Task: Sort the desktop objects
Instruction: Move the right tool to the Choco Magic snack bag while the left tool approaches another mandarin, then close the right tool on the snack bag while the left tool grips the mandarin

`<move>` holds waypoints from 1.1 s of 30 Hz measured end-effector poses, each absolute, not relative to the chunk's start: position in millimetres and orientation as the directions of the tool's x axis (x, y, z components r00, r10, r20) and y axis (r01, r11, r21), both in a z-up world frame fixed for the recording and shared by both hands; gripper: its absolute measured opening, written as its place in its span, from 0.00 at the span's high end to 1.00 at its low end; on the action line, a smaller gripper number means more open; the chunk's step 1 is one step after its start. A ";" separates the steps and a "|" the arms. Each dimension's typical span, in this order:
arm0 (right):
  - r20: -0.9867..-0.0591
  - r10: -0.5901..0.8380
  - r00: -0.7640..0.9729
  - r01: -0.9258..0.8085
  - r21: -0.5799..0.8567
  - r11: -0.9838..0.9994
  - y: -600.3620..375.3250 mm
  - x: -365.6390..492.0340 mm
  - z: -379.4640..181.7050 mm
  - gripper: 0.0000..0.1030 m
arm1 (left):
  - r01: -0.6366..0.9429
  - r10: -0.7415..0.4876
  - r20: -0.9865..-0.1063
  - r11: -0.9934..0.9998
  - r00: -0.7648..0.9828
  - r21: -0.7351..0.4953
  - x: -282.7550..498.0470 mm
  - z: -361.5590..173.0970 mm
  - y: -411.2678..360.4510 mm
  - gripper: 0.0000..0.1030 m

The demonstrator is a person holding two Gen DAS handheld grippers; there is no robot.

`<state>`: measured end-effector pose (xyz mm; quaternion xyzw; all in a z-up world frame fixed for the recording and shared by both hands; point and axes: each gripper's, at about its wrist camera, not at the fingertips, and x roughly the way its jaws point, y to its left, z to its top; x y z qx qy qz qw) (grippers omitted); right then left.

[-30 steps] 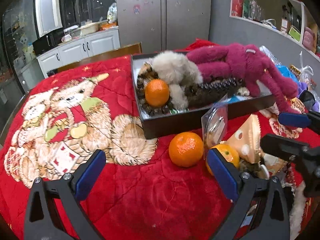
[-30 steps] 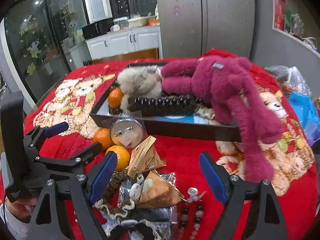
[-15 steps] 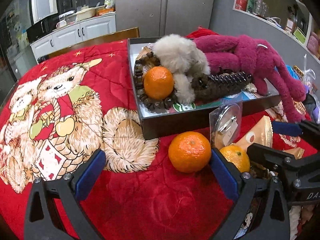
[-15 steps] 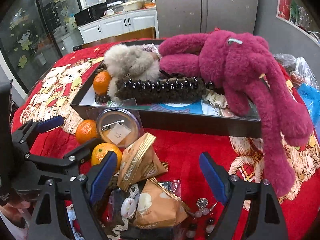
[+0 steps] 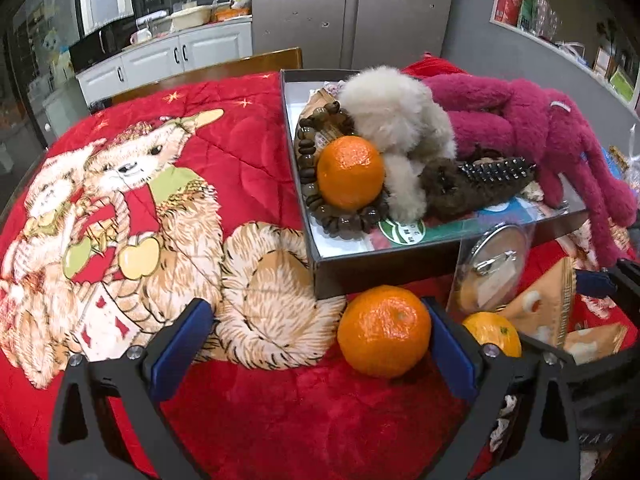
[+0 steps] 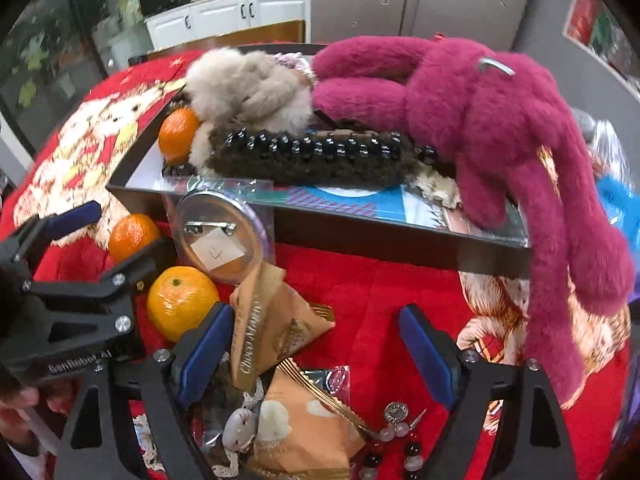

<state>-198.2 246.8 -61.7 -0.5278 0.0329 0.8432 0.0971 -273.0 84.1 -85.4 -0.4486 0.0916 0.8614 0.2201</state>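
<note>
My left gripper (image 5: pixel 316 334) is open low over the red blanket; an orange (image 5: pixel 384 330) lies between its fingers, close to the right pad (image 5: pixel 452 354). A second orange (image 5: pixel 494 334) lies just right of that pad and shows in the right wrist view (image 6: pixel 182 300). A dark box (image 5: pixel 384 268) holds a third orange (image 5: pixel 350 172), a bead bracelet (image 5: pixel 308 160), a beige plush (image 5: pixel 396 112), a spiky brown item (image 5: pixel 476 184) and a magenta plush (image 5: pixel 532 120). My right gripper (image 6: pixel 316 354) is open above snack packets (image 6: pixel 272 320). The left gripper (image 6: pixel 80 264) appears there too.
A round badge in clear plastic (image 6: pixel 218 236) leans on the box front. Loose beads and a coin (image 6: pixel 394 412) lie on the red teddy-bear blanket (image 5: pixel 120 200). A blue bag (image 6: pixel 620 208) sits at right. Kitchen cabinets and a fridge stand behind.
Both grippers have moved forward and lower toward the table. The near orange now sits between the left gripper's fingers. Both stay open.
</note>
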 end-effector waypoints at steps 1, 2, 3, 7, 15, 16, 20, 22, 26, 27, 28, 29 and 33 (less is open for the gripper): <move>-0.901 0.134 -0.412 -0.194 -0.056 -0.979 244.1 -199.6 -65.5 0.16 | -0.465 0.288 -0.814 -0.885 -0.505 -0.025 -271.8 -85.5 86.2 0.05; -0.901 0.136 -0.413 -0.194 -0.059 -0.979 242.6 -199.6 -66.7 0.16 | -0.471 0.288 -0.813 -0.882 -0.507 -0.018 -270.7 -85.5 87.8 0.07; -0.895 0.140 -0.423 -0.194 -0.061 -0.979 241.5 -198.7 -65.4 0.20 | -0.476 0.290 -0.811 -0.879 -0.508 -0.017 -270.4 -85.2 88.4 0.08; -0.886 0.124 -0.447 -0.179 -0.047 -0.983 237.3 -196.0 -65.3 0.33 | -0.478 0.297 -0.810 -0.878 -0.506 -0.023 -271.2 -85.2 87.6 0.09; -0.878 0.119 -0.463 -0.184 -0.036 -0.982 234.1 -195.6 -65.6 0.36 | -0.478 0.301 -0.809 -0.878 -0.505 -0.029 -271.9 -85.4 87.0 0.09; -0.878 0.114 -0.465 -0.184 -0.031 -0.982 234.2 -195.7 -65.8 0.36 | -0.477 0.300 -0.809 -0.878 -0.505 -0.028 -271.5 -85.0 86.9 0.09; -0.872 0.109 -0.477 -0.183 -0.022 -0.983 241.4 -190.3 -62.3 0.46 | -0.478 0.302 -0.803 -0.878 -0.514 -0.025 -270.2 -83.9 85.8 0.19; -0.867 0.112 -0.486 -0.180 -0.026 -0.983 240.5 -188.8 -61.3 0.59 | -0.488 0.312 -0.795 -0.873 -0.520 -0.023 -267.8 -81.9 86.6 0.30; -0.861 0.110 -0.497 -0.173 -0.026 -0.985 239.5 -183.3 -60.8 0.66 | -0.513 0.321 -0.789 -0.859 -0.524 -0.009 -264.0 -80.6 91.6 0.48; -0.858 0.112 -0.501 -0.173 -0.028 -0.985 238.4 -183.9 -60.5 0.68 | -0.519 0.325 -0.787 -0.855 -0.524 -0.008 -263.1 -80.3 92.8 0.50; -0.856 0.114 -0.504 -0.173 -0.029 -0.984 238.0 -183.8 -59.9 0.69 | -0.526 0.330 -0.785 -0.850 -0.524 -0.007 -261.7 -79.7 93.8 0.56; -0.854 0.115 -0.507 -0.172 -0.030 -0.985 236.5 -184.1 -59.0 0.71 | -0.530 0.331 -0.782 -0.848 -0.528 -0.001 -260.2 -79.1 94.8 0.60; -0.847 0.122 -0.518 -0.170 -0.038 -0.985 236.8 -181.1 -55.3 0.74 | -0.530 0.330 -0.778 -0.848 -0.535 0.005 -258.2 -78.0 95.1 0.63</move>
